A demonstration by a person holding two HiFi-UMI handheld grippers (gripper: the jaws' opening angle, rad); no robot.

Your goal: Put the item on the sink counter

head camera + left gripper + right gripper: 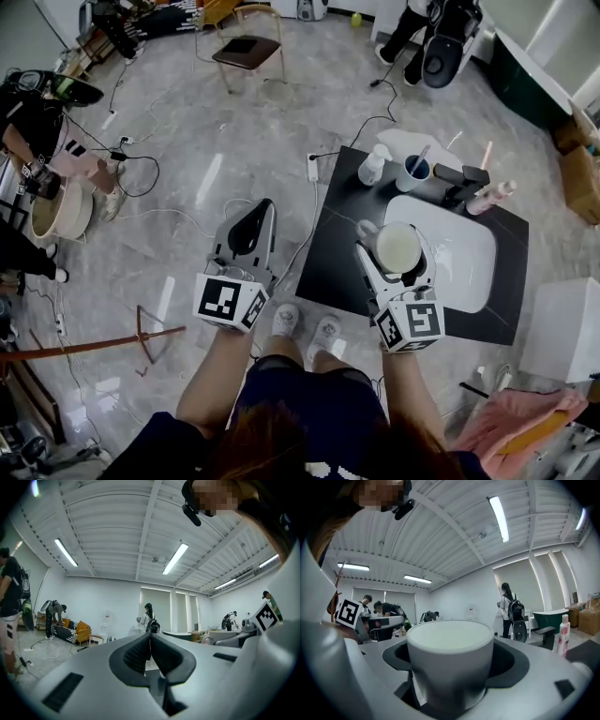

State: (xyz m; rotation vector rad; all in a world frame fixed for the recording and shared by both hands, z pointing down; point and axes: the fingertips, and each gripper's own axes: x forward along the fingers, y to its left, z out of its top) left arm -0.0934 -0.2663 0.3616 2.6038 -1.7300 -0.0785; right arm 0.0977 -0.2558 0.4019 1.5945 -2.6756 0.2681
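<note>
My right gripper [397,251] is shut on a white cup [397,247], held over the left part of the black sink counter [349,246] beside the white basin [467,261]. In the right gripper view the cup [450,660] stands upright between the jaws and fills the middle. My left gripper [251,225] hangs over the floor to the left of the counter, jaws shut and empty; in the left gripper view its black pads [151,654] meet.
At the counter's back stand a spray bottle [373,166], a cup with a toothbrush [412,172], a black tap [461,180] and a pink bottle [491,196]. Cables and a power strip [313,167] lie on the floor. A chair [249,51] stands farther off. A person [28,122] is at left.
</note>
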